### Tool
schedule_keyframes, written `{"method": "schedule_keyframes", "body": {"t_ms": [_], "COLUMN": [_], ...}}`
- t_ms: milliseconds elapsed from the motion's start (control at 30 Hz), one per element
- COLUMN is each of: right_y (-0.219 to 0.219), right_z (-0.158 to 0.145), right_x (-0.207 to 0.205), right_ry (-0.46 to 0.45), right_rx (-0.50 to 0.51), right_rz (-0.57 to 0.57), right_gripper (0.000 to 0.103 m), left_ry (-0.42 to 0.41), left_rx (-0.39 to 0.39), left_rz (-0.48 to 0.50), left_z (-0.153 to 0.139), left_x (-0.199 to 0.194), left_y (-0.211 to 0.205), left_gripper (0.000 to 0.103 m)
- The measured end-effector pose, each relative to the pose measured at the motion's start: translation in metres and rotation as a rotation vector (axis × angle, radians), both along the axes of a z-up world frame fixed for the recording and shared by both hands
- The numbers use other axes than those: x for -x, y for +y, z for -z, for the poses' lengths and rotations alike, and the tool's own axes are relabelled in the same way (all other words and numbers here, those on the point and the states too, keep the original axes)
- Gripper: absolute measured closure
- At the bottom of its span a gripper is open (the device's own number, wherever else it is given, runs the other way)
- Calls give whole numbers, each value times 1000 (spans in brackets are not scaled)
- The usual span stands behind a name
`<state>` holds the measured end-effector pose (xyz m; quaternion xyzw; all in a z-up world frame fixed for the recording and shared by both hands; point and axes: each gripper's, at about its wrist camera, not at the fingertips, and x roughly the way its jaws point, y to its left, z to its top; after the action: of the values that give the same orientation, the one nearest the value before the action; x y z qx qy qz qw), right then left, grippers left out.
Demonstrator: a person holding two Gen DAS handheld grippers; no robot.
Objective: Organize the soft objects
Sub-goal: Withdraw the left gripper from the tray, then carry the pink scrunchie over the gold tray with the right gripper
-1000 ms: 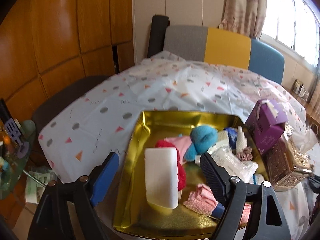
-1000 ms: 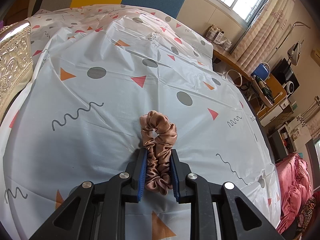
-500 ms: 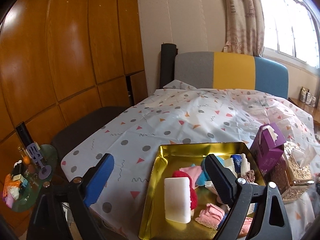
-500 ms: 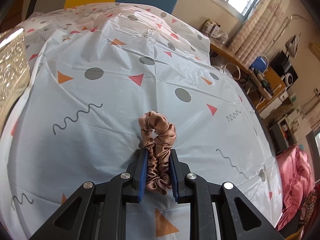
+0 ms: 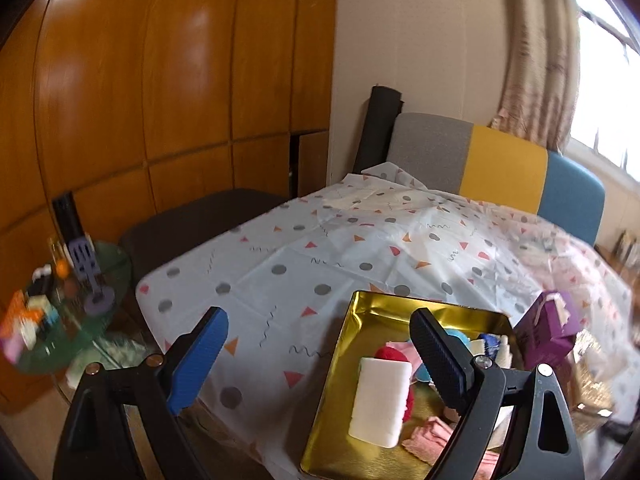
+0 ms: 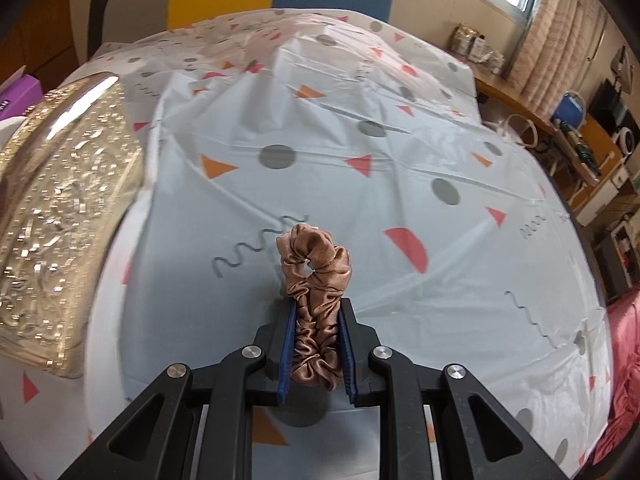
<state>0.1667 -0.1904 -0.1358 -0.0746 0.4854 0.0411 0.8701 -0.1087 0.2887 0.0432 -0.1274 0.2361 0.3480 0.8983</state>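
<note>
Brown satin scrunchie is pinched in the right gripper, jaws closed on its lower half, blue pads squeezing both sides. Upper loop sticks out past the fingertips and stands upright above the patterned tablecloth; can't tell if the loop's far end touches the cloth. Grip is on the bunched part, likely so the soft fabric doesn't slip during carrying.

Ornate gold tissue box sits to the left of the right gripper, near but apart from the scrunchie. A corner of the purple carton shows behind it.

Left gripper is spread wide, holding nothing, hovering above the desk's near-left part. Below it, the gold tin tray lies on the tablecloth at the desk's near edge. The tray already holds soft stuff: white sponge block, red item under it, pink cloth, teal ball partly hidden by the right finger. Looks like the tray is the collection spot, so the scrunchie probably goes there. In this view the purple carton and gold tissue box stand just beside the tray's right side.

Judgement: mid-transport, scrunchie grasped but not yet in the tray; the next move needs a carry leftward past the tissue box. Risk: the floppy loop may snag on the box or the tray rim.
</note>
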Motion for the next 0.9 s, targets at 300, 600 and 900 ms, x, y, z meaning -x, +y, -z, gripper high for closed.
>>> {"method": "schedule_keyframes", "body": {"t_ms": [300, 600, 900], "right_y": [23, 25, 25], "right_z": [0, 0, -14], "right_x": [8, 12, 1], "right_ry": [21, 31, 24], "right_rx": [-16, -18, -45], "right_rz": [-74, -27, 52], "right_gripper": [84, 84, 85], "left_ry": [18, 87, 102], "left_rx": [17, 20, 30], "left_rz": [25, 186, 235], "left_z": [10, 32, 41], "left_x": [0, -23, -32], "left_y": [-4, -37, -45], "left_gripper": [10, 10, 10]}}
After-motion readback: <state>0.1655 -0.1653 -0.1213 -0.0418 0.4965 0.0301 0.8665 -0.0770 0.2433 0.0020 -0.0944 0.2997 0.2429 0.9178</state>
